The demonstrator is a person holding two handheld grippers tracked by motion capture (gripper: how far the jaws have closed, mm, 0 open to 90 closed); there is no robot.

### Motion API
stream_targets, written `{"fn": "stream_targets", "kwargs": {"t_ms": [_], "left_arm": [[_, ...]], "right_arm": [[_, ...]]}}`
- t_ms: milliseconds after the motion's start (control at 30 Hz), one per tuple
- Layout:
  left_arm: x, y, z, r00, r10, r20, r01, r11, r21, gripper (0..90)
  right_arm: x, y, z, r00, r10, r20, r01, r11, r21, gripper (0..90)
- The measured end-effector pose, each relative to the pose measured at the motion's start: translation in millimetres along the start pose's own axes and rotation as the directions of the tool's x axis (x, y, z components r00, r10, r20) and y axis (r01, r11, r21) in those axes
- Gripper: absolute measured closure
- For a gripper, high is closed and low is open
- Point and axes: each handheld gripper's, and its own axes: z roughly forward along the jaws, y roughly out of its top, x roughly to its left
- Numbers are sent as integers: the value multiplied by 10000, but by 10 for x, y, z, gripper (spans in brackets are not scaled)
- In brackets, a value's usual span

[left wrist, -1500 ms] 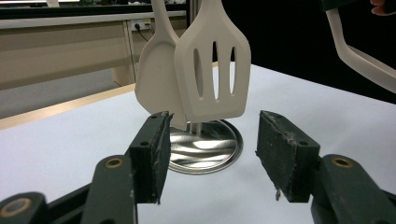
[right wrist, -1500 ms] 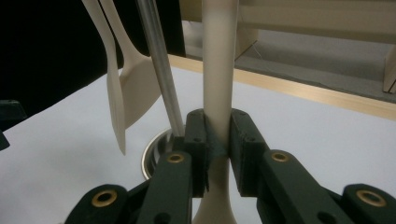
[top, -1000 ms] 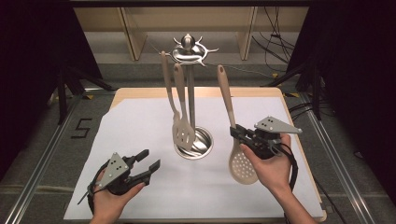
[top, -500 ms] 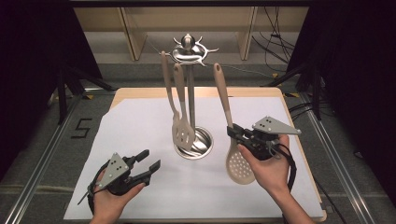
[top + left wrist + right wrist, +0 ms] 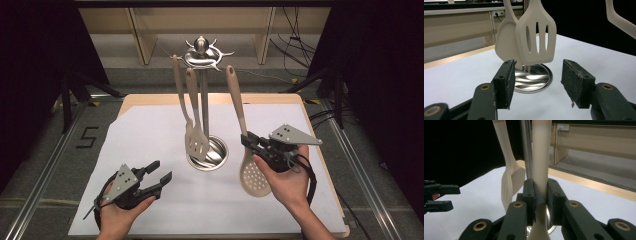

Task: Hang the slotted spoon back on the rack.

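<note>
The skimmer (image 5: 244, 145) is a beige utensil with a long handle and a round perforated bowl, clamped at its lower handle in the right hand-held gripper (image 5: 250, 144), bowl hanging below the jaws. In the right gripper view its bowl is cut off. The left hand-held gripper (image 5: 159, 179) stands apart, empty.

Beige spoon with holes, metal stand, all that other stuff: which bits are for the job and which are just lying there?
For the job:
- beige plastic perforated spoon, clamped in the right gripper
- shiny metal utensil stand
- beige slotted spatula and plain beige spatula hanging on it

Just there:
- open left gripper
- white paper sheet
- wooden table
</note>
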Motion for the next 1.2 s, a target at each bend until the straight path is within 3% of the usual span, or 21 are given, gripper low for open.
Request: {"fn": "stream_targets", "kwargs": {"t_ms": [200,300,367,400,433,533,667,700,800,867,967,1133,1200], "left_arm": [[1,-2,5,10000,-2,52,3,10000,-58,439],[-9,-1,-10,9999,-82,-61,83,9999,136,439],[-9,0,-10,10000,-75,-64,76,9999,122,439],[-3,-4,6,10000,-57,65,58,10000,-68,439],[-8,-5,5,9999,-109,37,109,9999,-58,439],[-18,-1,-10,9998,-163,-69,164,9998,119,439],[-10,-2,5,10000,-81,56,82,9999,-78,439],[-11,-2,4,9999,-92,48,93,9999,-69,439],[-12,-1,3,10000,-75,27,75,10000,-33,439],[-20,-1,-9,9999,-148,-65,149,9998,131,439],[-19,-1,-8,9999,-122,-61,122,9998,137,439],[-20,0,-8,9999,-140,-66,141,9998,130,439],[-20,0,-9,9999,-132,-62,133,9998,140,439]], "right_arm": [[13,10,-3,9998,-174,-82,174,9998,-44,790],[8,10,4,9991,-402,-148,396,9986,-348,790],[30,8,-9,9997,-191,-142,188,9996,-208,790],[13,11,-10,9983,-576,12,576,9976,-392,790],[52,10,-24,9999,-103,-97,101,9998,-190,790],[60,12,-25,9996,-238,-164,233,9992,-333,790],[68,22,-33,9988,-443,-184,433,9977,-512,790],[83,25,-45,9994,-258,-241,250,9991,-354,790],[81,31,-55,9989,-434,-154,426,9980,-462,790],[94,33,-59,9992,-280,-296,268,9988,-405,790],[84,36,-59,9982,-586,-159,576,9967,-568,790],[107,35,-68,9990,-334,-281,322,9986,-415,790],[87,42,-61,9970,-758,-179,744,9949,-680,790]]}}
